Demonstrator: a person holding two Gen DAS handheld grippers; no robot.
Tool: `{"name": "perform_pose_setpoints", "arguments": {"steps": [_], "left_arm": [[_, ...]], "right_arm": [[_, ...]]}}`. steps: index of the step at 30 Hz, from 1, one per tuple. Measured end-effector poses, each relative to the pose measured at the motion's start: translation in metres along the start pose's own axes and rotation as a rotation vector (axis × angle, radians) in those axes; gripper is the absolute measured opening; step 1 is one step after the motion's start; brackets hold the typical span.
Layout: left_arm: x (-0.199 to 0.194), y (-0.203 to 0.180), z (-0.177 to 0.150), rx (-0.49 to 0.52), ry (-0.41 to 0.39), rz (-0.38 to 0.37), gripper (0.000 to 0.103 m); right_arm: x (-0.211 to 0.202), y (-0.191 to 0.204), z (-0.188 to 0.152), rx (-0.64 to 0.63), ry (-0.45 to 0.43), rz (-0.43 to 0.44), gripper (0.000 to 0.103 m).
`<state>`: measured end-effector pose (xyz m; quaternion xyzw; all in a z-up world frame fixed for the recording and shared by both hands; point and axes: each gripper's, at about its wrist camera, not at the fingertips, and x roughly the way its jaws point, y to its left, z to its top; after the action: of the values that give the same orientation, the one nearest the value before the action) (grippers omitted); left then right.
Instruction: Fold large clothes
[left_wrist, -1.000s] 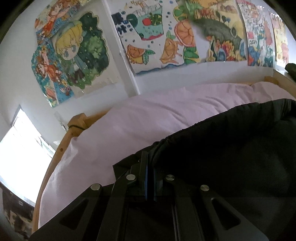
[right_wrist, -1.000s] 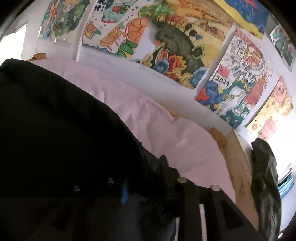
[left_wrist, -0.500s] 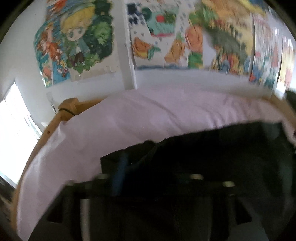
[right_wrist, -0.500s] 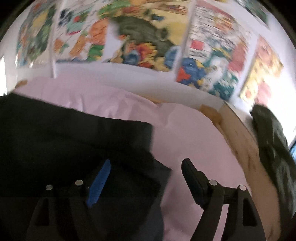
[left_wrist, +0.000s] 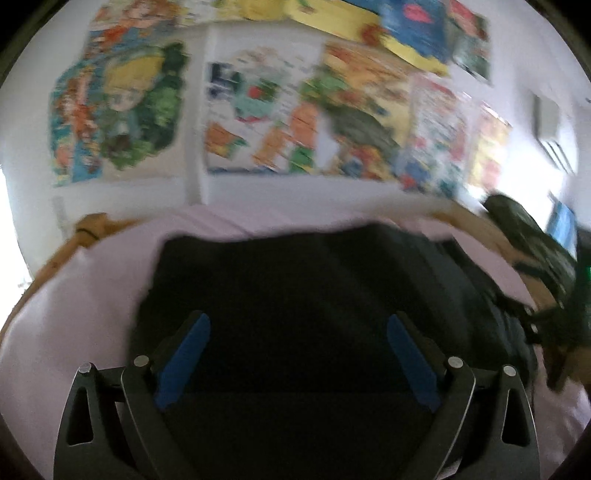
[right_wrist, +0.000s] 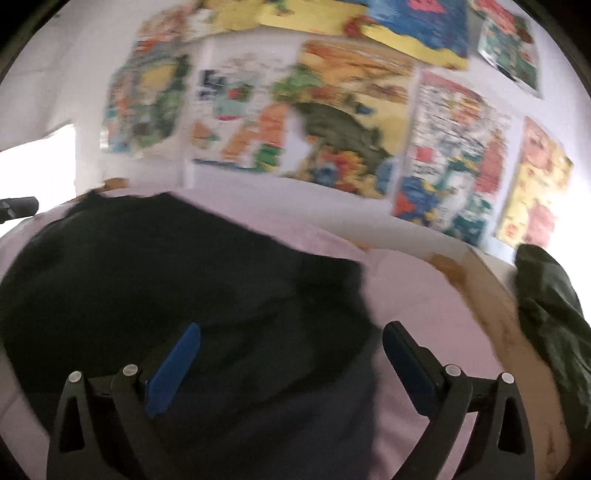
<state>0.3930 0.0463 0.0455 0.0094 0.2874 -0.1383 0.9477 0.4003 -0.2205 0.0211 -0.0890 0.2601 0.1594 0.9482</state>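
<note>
Both the left gripper and right gripper are hovering with fingers spread wide, gripping nothing, the big black fabric garment lying beneath and ahead of them on the pink-sheeted bed, so I'm guessing next is picking a fresh edge to fold.

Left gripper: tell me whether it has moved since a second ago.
Yes. The left gripper has pulled back and up from the black garment: the posters show more of the wall and more garment is in view. Its jaws, shut then, are open.
</note>
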Motion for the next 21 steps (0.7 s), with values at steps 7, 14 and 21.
{"name": "perform_pose_setpoints", "arguments": {"steps": [7, 14, 21], "left_arm": [[0.037, -0.042, -0.016, 0.183, 0.032, 0.018, 0.094], [0.080, -0.037, 0.007, 0.192, 0.032, 0.100, 0.094], [0.116, -0.012, 0.025, 0.143, 0.088, 0.146, 0.101]], "right_arm": [[0.021, 0.038, -0.005, -0.099, 0.001, 0.120, 0.100], [0.072, 0.024, 0.016, -0.066, 0.051, 0.072, 0.101], [0.124, -0.010, 0.027, 0.056, 0.154, 0.069, 0.101]]}}
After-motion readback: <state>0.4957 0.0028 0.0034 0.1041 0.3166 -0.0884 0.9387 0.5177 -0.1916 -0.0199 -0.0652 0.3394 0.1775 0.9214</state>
